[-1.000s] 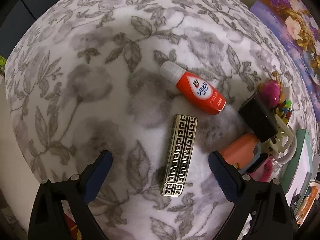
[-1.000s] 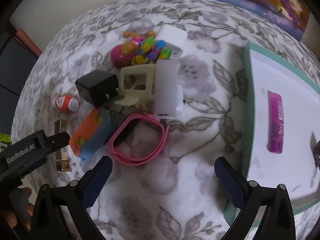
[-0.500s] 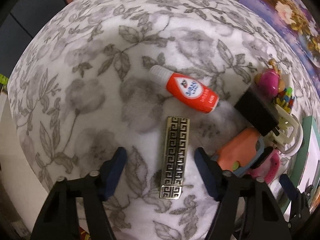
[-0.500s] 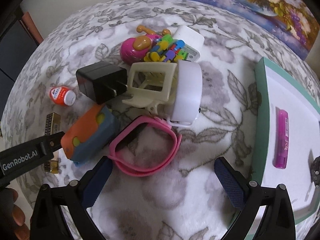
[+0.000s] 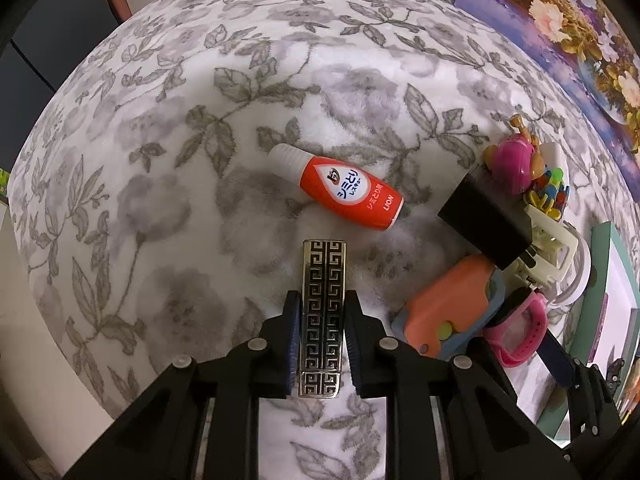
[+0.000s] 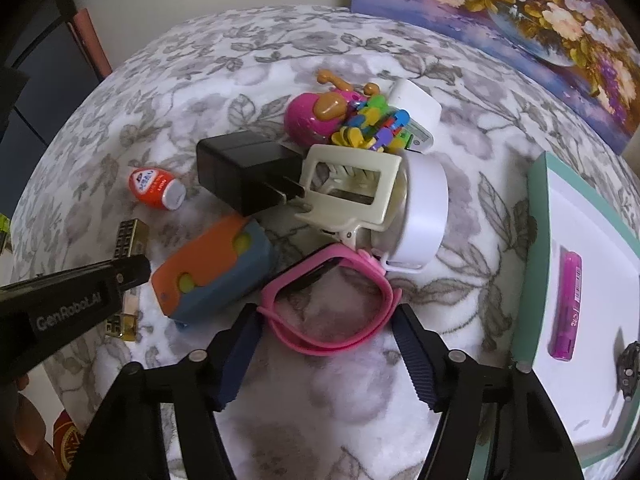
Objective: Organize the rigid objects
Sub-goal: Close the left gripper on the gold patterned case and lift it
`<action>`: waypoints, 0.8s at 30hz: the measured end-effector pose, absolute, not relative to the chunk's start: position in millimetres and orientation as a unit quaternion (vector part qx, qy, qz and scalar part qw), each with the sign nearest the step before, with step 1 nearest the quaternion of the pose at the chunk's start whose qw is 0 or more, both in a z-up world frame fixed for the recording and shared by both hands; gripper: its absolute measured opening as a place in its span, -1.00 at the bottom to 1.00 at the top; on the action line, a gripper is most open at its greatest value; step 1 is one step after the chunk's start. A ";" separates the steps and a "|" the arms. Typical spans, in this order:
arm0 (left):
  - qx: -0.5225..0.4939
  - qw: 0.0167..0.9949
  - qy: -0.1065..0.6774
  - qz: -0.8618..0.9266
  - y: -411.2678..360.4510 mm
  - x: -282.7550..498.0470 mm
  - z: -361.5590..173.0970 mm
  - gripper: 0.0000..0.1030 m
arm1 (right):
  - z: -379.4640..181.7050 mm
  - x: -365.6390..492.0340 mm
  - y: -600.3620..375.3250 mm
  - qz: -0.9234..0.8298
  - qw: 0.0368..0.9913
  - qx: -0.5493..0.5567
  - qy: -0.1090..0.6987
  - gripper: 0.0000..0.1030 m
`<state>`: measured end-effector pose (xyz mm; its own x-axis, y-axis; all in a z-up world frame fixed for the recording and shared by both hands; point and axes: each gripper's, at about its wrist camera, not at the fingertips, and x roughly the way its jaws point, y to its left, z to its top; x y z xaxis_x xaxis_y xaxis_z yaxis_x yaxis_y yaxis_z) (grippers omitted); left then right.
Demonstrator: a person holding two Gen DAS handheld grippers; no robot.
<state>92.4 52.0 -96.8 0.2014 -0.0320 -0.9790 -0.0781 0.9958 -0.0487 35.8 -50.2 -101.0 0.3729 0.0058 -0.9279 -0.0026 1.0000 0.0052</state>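
Observation:
My left gripper point(image 5: 322, 300) is shut on a gold and black patterned lighter point(image 5: 323, 280) that lies on the floral cloth; the lighter also shows in the right wrist view point(image 6: 129, 236), partly behind the left gripper's finger. My right gripper point(image 6: 326, 324) is open, its fingers either side of the near loop of a pink watch band point(image 6: 332, 300). A red bottle with a white cap point(image 5: 340, 192) lies just beyond the lighter. A white tray with a green rim point(image 6: 538, 240) at the right holds a purple pen point(image 6: 566, 304).
A pile sits mid-table: black charger point(image 6: 240, 168), orange and blue case point(image 6: 212, 268), cream hair clip point(image 6: 352, 184), white tape roll point(image 6: 424, 216), pink toy point(image 6: 308, 116) with coloured pegs point(image 6: 376, 124). A flower painting point(image 6: 500, 12) leans at the back. The table edge runs along the left.
My left gripper has moved forward and closed its fingers on the lighter. My right gripper has moved closer to the pink band and narrowed somewhat, still open.

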 end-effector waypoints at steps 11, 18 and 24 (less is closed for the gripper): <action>-0.051 0.781 0.622 -0.005 57.0 88.2 -88.7 -0.58 | -99.0 37.3 -73.6 0.013 0.829 0.030 0.559 0.32; -0.045 0.807 0.588 -0.004 44.3 83.5 -58.7 -0.59 | -78.4 28.3 -96.4 0.017 0.834 0.067 0.547 0.26; -0.048 0.835 0.547 -0.018 30.0 79.1 -23.0 -0.59 | -50.5 22.0 -116.5 0.022 0.846 0.106 0.521 -0.36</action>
<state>79.1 30.0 -23.0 0.4002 -0.0822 -0.9127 -0.0227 0.9948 -0.0996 22.0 -116.5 -50.5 0.4555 0.1482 -0.8778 0.0732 0.9765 0.2028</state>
